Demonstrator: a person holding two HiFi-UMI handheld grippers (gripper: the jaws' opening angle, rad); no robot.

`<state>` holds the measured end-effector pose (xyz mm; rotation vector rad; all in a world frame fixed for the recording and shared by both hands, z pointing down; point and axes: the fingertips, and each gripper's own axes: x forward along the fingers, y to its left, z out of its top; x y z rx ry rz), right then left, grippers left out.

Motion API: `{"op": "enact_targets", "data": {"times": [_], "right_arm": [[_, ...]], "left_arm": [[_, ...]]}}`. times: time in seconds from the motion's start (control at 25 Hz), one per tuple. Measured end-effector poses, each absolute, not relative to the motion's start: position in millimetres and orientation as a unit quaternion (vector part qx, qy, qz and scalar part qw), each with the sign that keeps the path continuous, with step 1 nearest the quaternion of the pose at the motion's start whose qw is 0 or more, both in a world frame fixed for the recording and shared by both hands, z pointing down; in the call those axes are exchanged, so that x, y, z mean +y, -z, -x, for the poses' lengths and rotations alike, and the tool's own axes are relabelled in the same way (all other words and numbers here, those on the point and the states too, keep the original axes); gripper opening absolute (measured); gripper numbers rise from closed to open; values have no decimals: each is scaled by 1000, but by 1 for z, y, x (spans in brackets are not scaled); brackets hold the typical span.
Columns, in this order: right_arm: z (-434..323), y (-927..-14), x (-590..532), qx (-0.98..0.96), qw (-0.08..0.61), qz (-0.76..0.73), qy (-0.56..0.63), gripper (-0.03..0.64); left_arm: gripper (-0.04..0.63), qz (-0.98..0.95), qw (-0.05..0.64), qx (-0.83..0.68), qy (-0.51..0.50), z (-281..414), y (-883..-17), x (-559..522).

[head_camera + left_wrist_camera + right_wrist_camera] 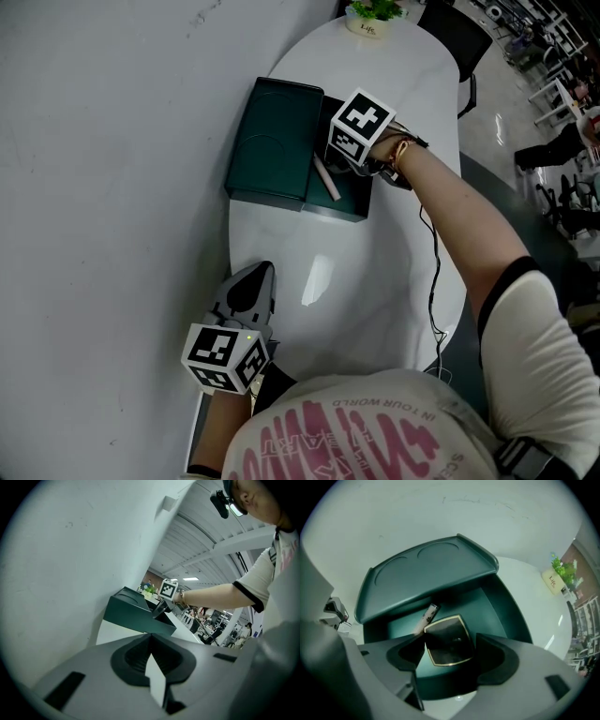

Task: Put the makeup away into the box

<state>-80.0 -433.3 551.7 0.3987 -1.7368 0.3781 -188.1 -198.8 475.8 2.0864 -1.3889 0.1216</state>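
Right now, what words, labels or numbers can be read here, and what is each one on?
"IN YOUR WORLD": upside down on the person's white printed shirt; its bigger pink letters are cut off.
"Life", roughly: small white plant pot.
Pale pink tube in the dark green box: print too small.
Black gold-edged square compact: centre mark blurred.
Black-and-white marker cubes: patterns, no words.

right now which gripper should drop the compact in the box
Right: the right gripper hangs over the open box with the compact between its jaws; the left gripper sits shut, far off.
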Motion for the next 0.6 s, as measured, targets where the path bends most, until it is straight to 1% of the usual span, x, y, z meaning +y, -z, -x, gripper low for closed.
{"op": "enact_targets", "data": {"times": [0.36,0.44,0.6], "right_arm": [[79,-554,-433,-751,619,-180,-147,351],[79,-554,-434,-750,618,-186,-142,331],[78,-556,-436,-747,622,-195,-132,331]], "left_arm": [[2,-792,300,-529,-48,187,-469,-197],[2,-791,299,-532,-47,190,-467,-195],[2,-789,293,-538,-44,197,-462,-191]]}}
